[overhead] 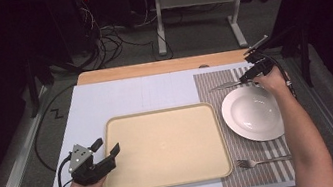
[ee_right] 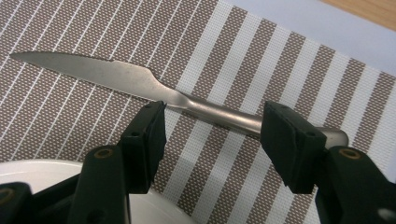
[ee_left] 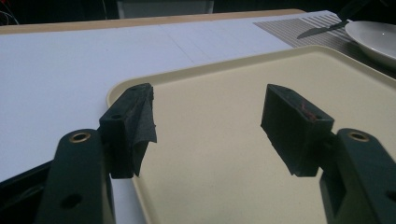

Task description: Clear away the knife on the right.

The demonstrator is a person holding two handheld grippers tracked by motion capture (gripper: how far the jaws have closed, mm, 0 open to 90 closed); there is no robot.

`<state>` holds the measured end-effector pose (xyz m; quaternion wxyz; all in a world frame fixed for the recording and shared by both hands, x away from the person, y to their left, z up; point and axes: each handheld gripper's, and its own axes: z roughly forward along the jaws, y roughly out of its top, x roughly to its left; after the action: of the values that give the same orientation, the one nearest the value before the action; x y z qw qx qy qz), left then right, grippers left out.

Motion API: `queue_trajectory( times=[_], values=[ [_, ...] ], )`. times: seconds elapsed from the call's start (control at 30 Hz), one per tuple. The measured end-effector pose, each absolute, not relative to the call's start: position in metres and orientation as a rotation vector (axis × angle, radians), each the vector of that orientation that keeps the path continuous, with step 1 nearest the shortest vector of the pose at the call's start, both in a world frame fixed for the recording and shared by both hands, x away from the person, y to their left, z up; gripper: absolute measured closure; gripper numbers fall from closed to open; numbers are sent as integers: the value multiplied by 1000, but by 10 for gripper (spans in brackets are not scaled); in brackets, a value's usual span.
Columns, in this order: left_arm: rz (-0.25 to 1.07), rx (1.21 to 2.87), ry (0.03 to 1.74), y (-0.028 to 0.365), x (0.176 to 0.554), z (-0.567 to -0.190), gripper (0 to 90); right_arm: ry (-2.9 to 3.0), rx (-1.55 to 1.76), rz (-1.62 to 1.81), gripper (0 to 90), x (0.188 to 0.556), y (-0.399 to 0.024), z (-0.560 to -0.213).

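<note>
While I scan for writing, none is legible on anything: no brand, no label.

Count, big to small:
- One white board [overhead: 119, 98] covering most of the table, wood edge [overhead: 160, 67] showing at the far side.
- One beige tray [overhead: 163, 147], middle of the board, nothing on it.
- One striped brown-and-white placemat [overhead: 246, 162], just right of the tray.
- One white plate [overhead: 252, 112] on the placemat.
- One fork [overhead: 261, 161] on the placemat, near side of the plate, lying crosswise.
- One knife [ee_right: 140, 84] on the placemat, far side of the plate, blade pointing toward the tray side. Serrated edge visible in my right gripper view.

My claws, two:
- Left gripper [overhead: 105, 151]: at the tray's near-left corner, jaws wide apart, nothing between them. In the left gripper view [ee_left: 208, 123] the pads hang over the tray corner. One pad has its black lining peeling at the edge.
- Right gripper [ee_right: 212, 140]: at the far side of the plate over the knife, jaws apart and straddling the knife handle. Handle runs across the gap between the pads; right pad covers part of it, so I cannot tell whether that pad touches. Left pad is clear of the metal. Not clamped. In the high view the right gripper [overhead: 252, 74] sits at the knife's handle end.
</note>
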<state>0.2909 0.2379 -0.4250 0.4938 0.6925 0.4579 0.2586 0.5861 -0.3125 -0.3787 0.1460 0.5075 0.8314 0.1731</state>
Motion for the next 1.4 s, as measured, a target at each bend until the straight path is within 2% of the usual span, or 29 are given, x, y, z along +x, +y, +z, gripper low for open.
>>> queue_trajectory(
  times=[1.4],
  values=[
    [615, 1704, 1106, 235, 292, -426, 351, 2424, 1412, 479, 417, 597, -300, -397]
  ],
)
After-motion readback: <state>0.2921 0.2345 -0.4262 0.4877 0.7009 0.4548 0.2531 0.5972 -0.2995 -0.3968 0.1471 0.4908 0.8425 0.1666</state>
